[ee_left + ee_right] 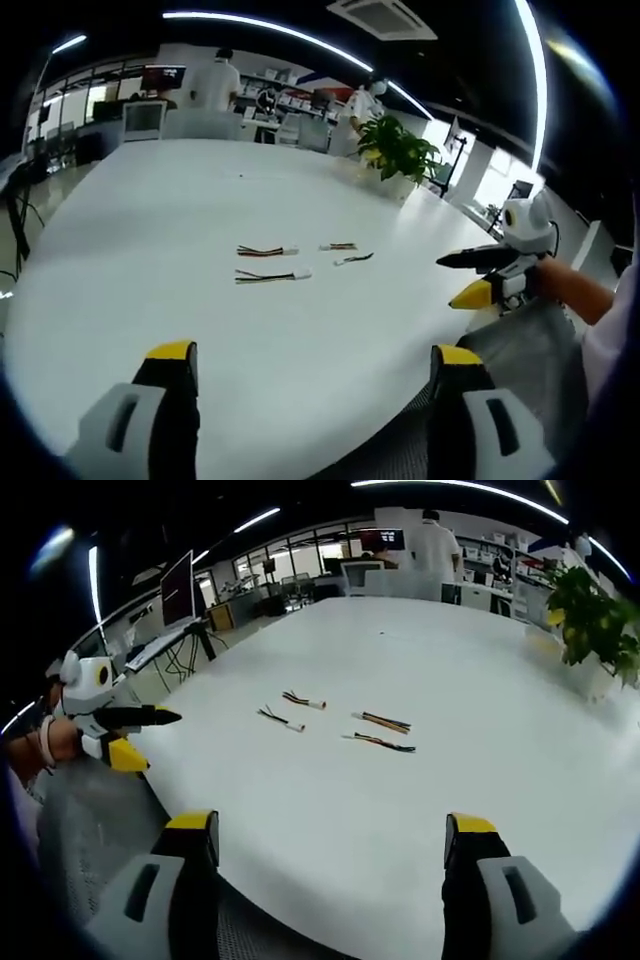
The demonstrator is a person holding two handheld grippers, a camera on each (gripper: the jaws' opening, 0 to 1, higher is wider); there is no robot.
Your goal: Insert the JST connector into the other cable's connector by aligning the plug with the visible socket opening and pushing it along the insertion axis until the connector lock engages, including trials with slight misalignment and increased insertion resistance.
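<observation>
both hand-held grippers hang at the near edge of the white counter (150, 260), jaws spread wide and holding nothing. the left hand-held gripper (315, 355) looks out over the counter from one side, and the right hand-held gripper (331, 825) from the other, so each catches its partner off at the edge of its view, held out by a sleeved arm above the grey chair (530, 350) beside the counter. that poised, released stance reads as a start: nothing is picked up yet.

out in the middle of the counter lie four short cable pieces, well apart from both grippers. in the left gripper view, two longer cables with white connectors (266, 251) (272, 275) lie just beside each other, and two shorter pigtails (338, 246) (354, 259) sit near them on the far side. they seem laid out loosely in pairs, so that each hand can take one. which end is plug and which socket is too small to tell. a potted plant (398, 150) stands further back, and people stand beyond it.
</observation>
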